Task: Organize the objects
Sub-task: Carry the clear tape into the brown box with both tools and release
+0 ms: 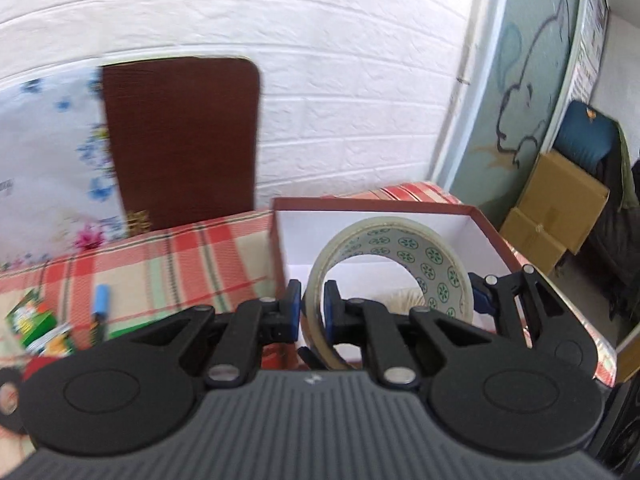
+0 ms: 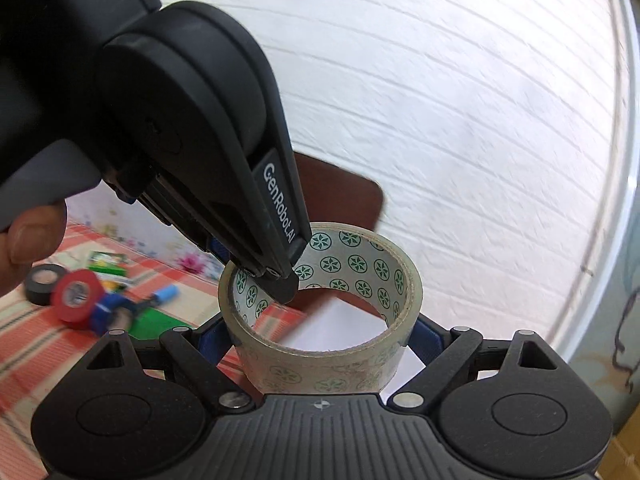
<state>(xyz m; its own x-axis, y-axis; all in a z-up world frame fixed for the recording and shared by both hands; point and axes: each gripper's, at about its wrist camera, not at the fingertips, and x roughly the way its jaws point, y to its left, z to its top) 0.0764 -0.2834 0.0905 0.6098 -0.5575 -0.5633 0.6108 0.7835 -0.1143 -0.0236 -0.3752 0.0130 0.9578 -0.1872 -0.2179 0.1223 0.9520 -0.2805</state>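
Left wrist view shows the left hand-held gripper (image 1: 312, 304) pinching one wall of the big clear tape roll (image 1: 390, 268), with one blue pad outside the ring and one inside, so it is closed on the tape. The roll hangs over the near part of the open box (image 1: 486, 222), which has a red rim and white inside and sits on the checked worktop (image 1: 180, 256). In the right wrist view the right hand-held gripper (image 2: 320, 344) squeezes the same roll from both outer sides, so both grippers hold it at once. The step in hand looks like putting the tape into the box, maybe while passing it from one gripper to the other. I think the next move needs one gripper to let go first, then the other to lower the roll gently onto the box floor and open. Far left on the worktop wait a red tape roll (image 2: 76, 294), a black tape roll (image 2: 42, 282), a blue tape roll (image 2: 108, 312), a green pack (image 2: 108, 266) and a blue-capped pen (image 2: 162, 294). Both pictures are blurry. Gripper bodies hide the bottom of the roll and most of the box floor, so I cannot tell whether anything lies in there.
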